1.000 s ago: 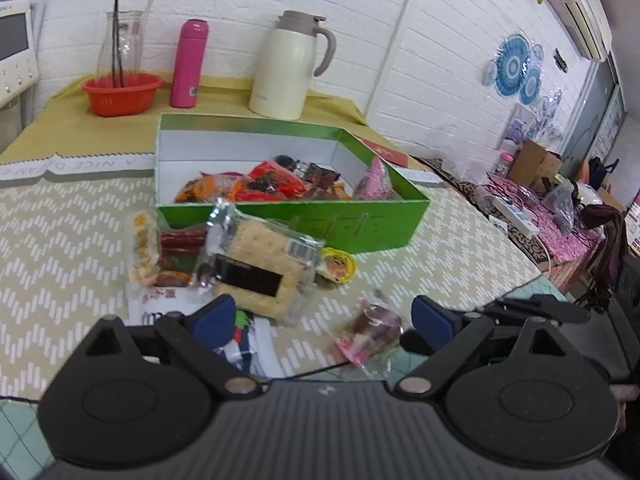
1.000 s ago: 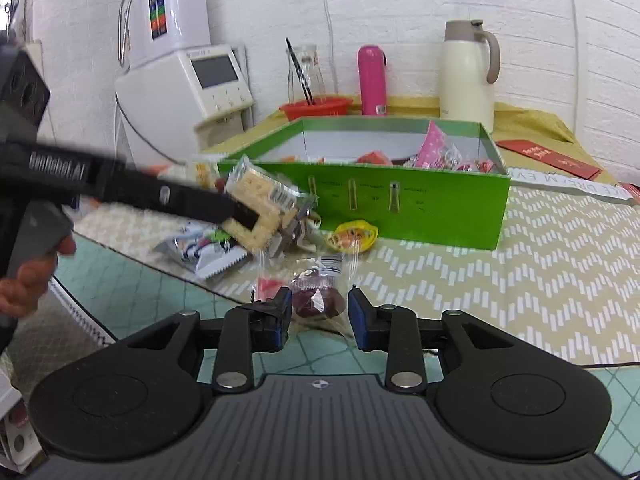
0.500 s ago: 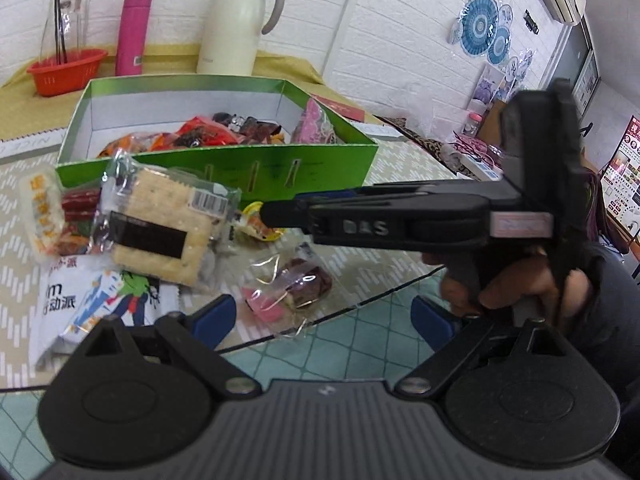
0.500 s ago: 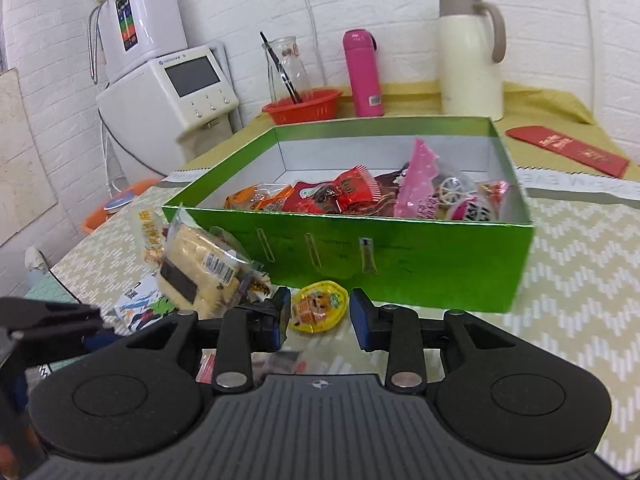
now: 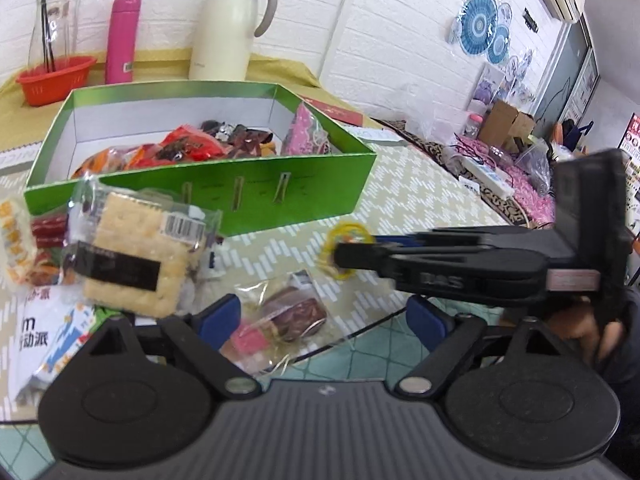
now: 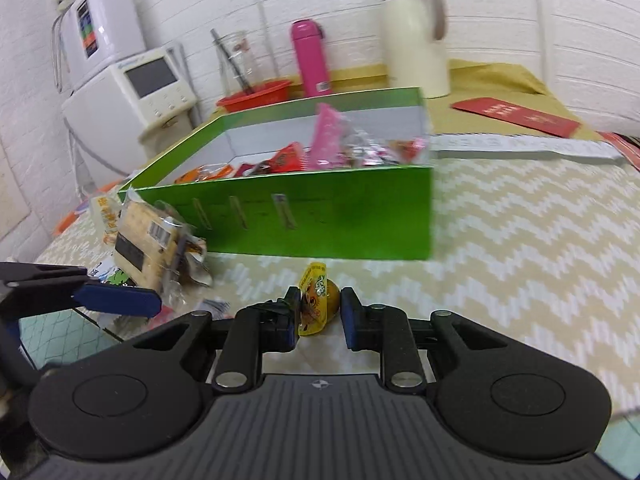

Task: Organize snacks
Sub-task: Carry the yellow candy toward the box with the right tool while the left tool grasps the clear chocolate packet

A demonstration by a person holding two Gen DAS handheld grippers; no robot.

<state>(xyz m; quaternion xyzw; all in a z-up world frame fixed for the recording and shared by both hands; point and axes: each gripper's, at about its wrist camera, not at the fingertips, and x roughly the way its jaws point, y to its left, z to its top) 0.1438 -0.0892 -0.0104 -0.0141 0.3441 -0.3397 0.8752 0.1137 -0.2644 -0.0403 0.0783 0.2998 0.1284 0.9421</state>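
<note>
right hand-held gripper (image 6: 320, 312) is closing on the small yellow jelly cup (image 6: 314, 304); one pad looks to be touching, the other is not yet, so no grip. left hand-held gripper (image 5: 320, 320) is hanging wide over the clear-wrapped brown cake (image 5: 294, 314), not touching it. cracker pack (image 5: 138, 254) and other packets are still sitting loose on the worktop (image 6: 520, 240). beyond them the green box (image 6: 304, 220) is already holding several snacks. judging roughly half done.

Left gripper (image 5: 324, 320) spread wide, right gripper (image 6: 320, 312) closing
</note>
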